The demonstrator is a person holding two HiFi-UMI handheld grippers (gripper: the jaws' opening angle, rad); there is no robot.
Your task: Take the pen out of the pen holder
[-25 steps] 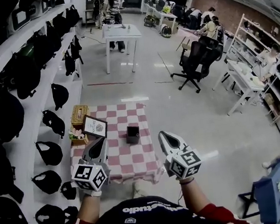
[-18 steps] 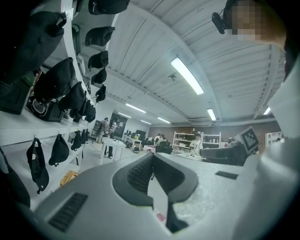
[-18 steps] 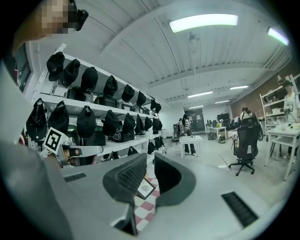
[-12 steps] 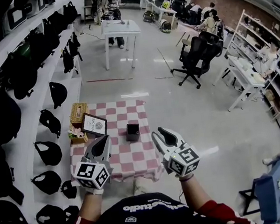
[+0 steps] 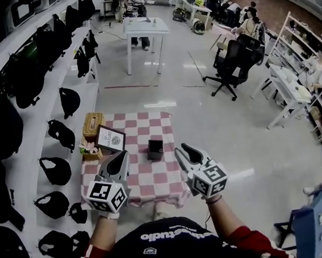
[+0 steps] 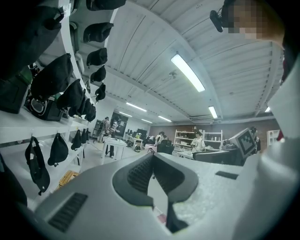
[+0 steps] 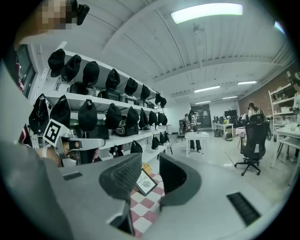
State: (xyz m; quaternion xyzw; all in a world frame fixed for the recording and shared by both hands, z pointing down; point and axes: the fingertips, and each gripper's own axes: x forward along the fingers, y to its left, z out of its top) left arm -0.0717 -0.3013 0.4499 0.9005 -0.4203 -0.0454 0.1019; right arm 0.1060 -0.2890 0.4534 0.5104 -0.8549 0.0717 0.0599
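Note:
A small black pen holder point(image 5: 155, 148) stands near the middle of a low table with a pink-and-white checked cloth point(image 5: 155, 178). Any pen in it is too small to make out. My left gripper point(image 5: 121, 157) hovers over the table's left part, left of the holder, with its jaws together and nothing in them; the left gripper view shows its tips point(image 6: 152, 157) meeting. My right gripper point(image 5: 184, 150) hangs to the right of the holder, at the table's right edge. Its jaws are opening, and in the right gripper view the gap point(image 7: 150, 164) holds nothing.
A framed picture point(image 5: 109, 142), a woven box point(image 5: 92, 125) and a small flower piece point(image 5: 89, 154) sit on the table's left side. Shelves of black bags point(image 5: 28, 83) run along the left. A white table point(image 5: 145, 29) and an office chair point(image 5: 231, 59) stand farther off.
The right gripper's jaws, shut one second ago, now stand apart. Both grippers have come slightly lower and closer to the table; the left stays shut.

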